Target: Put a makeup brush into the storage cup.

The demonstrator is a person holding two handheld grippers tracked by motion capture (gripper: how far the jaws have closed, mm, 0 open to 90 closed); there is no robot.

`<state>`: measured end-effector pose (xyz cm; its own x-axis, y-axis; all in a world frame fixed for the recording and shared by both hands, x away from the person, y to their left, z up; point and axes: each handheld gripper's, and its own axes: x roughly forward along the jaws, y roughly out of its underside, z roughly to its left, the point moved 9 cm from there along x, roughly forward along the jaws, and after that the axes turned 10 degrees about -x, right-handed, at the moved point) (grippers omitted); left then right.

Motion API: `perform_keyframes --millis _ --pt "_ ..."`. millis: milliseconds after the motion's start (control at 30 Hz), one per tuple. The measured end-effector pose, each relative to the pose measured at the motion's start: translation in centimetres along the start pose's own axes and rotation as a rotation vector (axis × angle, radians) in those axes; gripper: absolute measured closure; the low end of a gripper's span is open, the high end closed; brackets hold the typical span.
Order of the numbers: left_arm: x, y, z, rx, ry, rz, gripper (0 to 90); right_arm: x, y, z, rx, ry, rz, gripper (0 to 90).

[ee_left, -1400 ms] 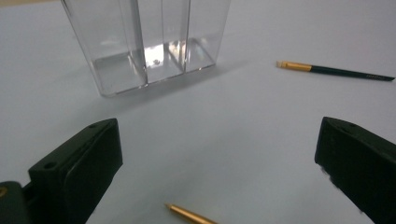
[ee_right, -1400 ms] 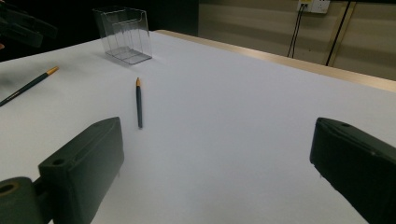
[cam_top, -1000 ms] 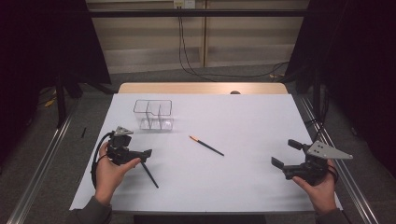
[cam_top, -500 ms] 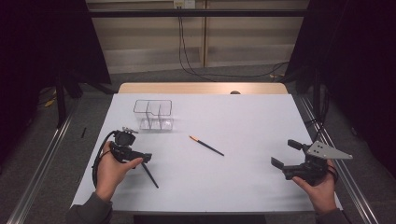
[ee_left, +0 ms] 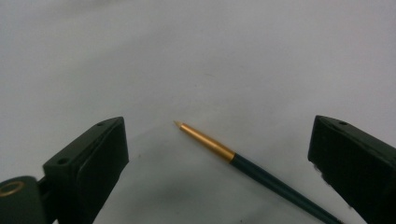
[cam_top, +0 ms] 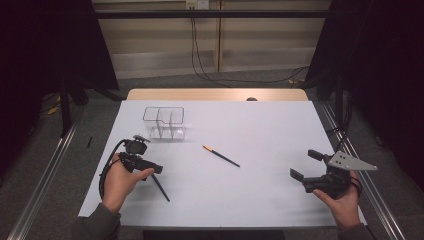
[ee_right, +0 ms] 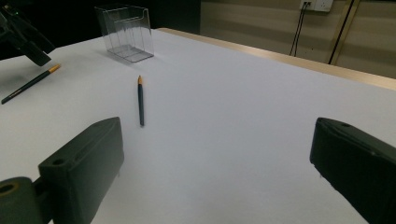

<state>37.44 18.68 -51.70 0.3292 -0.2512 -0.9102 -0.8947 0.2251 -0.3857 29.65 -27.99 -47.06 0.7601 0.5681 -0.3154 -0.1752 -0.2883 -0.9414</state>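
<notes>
A dark pencil with a gold tip (ee_left: 224, 151) lies on the white table between the jaws of my left gripper (ee_left: 219, 140). Those jaws stand wide and have just been closing a little; neither pad touches the pencil. From above, the left gripper (cam_top: 152, 169) hovers over the upper end of that pencil (cam_top: 161, 188) at the table's front left. A second pencil (cam_top: 221, 156) with an orange tip lies near the middle. My right gripper (cam_top: 303, 164) rests at the front right, open with nothing in it. Its own view (ee_right: 215, 140) looks across at the second pencil (ee_right: 140, 100).
A clear plastic holder (cam_top: 165, 122) with compartments stands at the back left, just beyond my left hand (cam_top: 120, 180); it also shows in the right gripper view (ee_right: 125, 32). White sheet (cam_top: 260, 135) covers the table, and dark floor and rails flank it.
My left gripper has tipped a little lower over the front-left pencil and its grey top plate has turned out of sight. The right hand has stayed put.
</notes>
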Motion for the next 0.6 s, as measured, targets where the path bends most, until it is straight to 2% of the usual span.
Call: perform_keyframes --millis 67,133,333,400,533,600 --pt "-0.02 -0.04 -0.11 -0.015 0.009 -0.003 11.4 -0.01 0.0 0.02 0.0 -0.002 0.001 2.4" --pt "-0.08 -0.02 -0.12 -0.013 0.017 0.003 15.2 -0.02 0.03 0.01 0.0 0.0 0.004 2.4" --pt "-0.19 0.09 -0.01 -0.021 0.01 0.018 26.7 -0.04 0.04 -0.02 -0.001 -0.001 0.005 2.4" --pt "-0.31 0.12 0.21 -0.01 -0.001 0.028 28.8 -0.04 0.03 0.0 -0.001 -0.002 0.005 2.4" --pt "-0.22 0.22 0.37 -0.033 -0.008 0.03 32.0 -0.06 0.04 0.05 -0.002 -0.011 0.005 2.4" --pt "-0.18 0.36 0.58 -0.03 -0.013 0.042 33.5 -0.06 0.04 0.03 -0.001 -0.008 0.005 2.4"
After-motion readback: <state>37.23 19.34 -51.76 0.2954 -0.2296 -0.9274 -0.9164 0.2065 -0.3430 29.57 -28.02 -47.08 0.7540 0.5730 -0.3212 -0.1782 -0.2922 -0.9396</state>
